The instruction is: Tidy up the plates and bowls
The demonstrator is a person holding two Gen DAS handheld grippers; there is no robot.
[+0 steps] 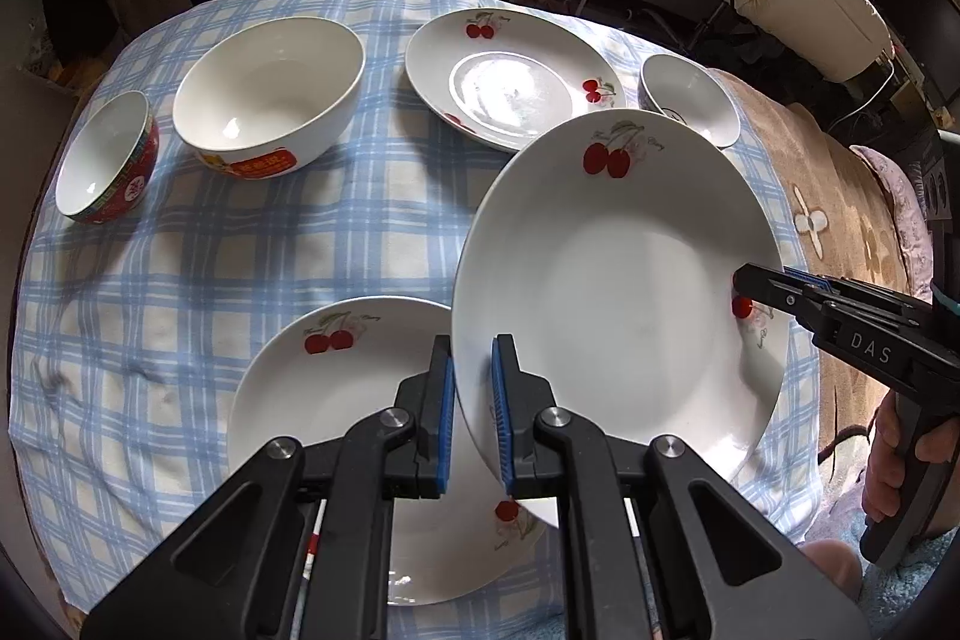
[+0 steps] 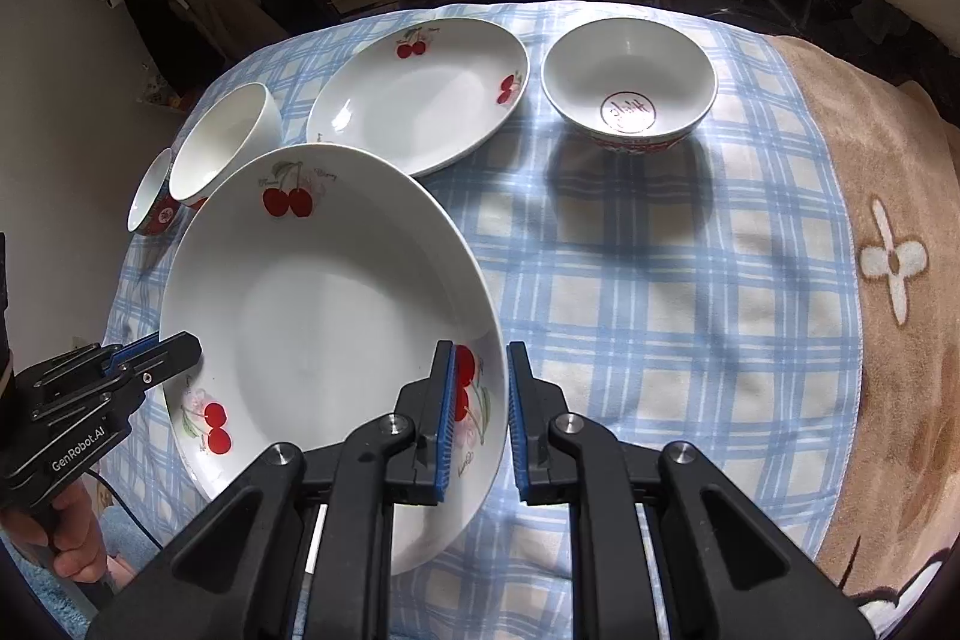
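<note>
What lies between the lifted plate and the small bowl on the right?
In the right wrist view, only bare checked cloth lies between the lifted plate and the small bowl.

The held plate [image 1: 606, 280] is gripped at opposite rims by the left tongs [image 1: 471, 400] and the right tongs [image 2: 480, 412], above the worktop [image 1: 240, 250]. Below its left edge a second plate [image 1: 336, 436] lies. Behind, a third plate [image 1: 510, 76] rests between the large bowl [image 1: 270, 94] and a small bowl [image 1: 690, 100]; another bowl [image 1: 108, 160] stands at far left.

Checked cloth [image 1: 240, 268] bears three bowls [image 1: 270, 94] and two plates [image 1: 516, 82]
</note>
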